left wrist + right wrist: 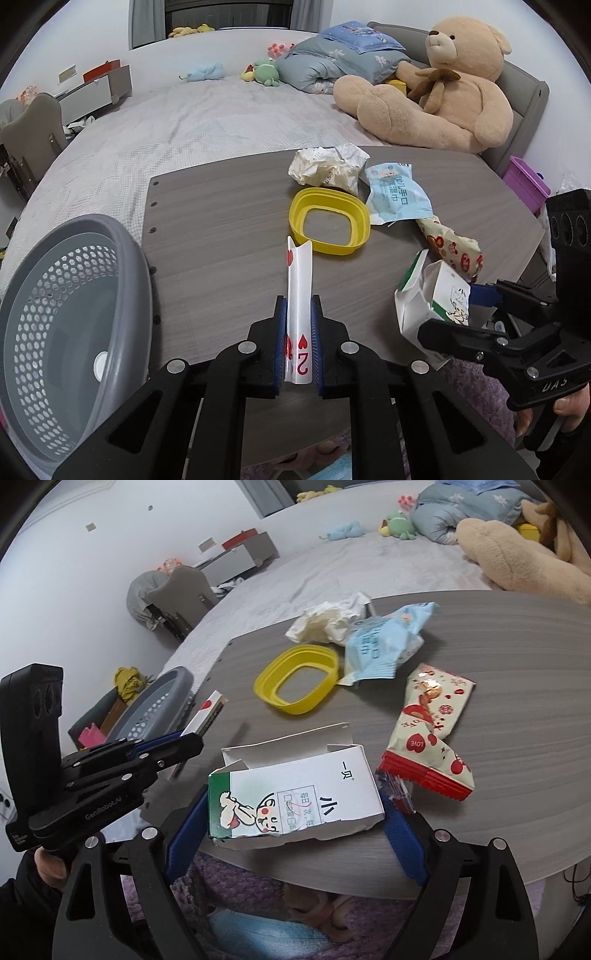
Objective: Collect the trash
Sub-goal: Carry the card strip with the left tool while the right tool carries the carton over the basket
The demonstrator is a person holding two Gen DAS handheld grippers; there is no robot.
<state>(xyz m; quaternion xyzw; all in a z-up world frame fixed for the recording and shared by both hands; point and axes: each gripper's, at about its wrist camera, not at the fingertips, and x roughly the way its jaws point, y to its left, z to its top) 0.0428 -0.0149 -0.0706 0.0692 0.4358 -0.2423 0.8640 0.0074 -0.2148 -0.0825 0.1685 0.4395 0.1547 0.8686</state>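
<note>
Pinching a bent playing card [300, 295] upright, the left gripper [299, 306] hovered over the near table [221, 240], right of the grey basket [74, 314]. The right gripper [295, 812], fingers spread, straddled a torn white carton [295, 797] at the table's near edge, neither pad clearly touching it.

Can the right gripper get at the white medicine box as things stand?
Probably yes: the right gripper has open jaws either side of the white medicine box at the table edge, with nothing between them.
</note>
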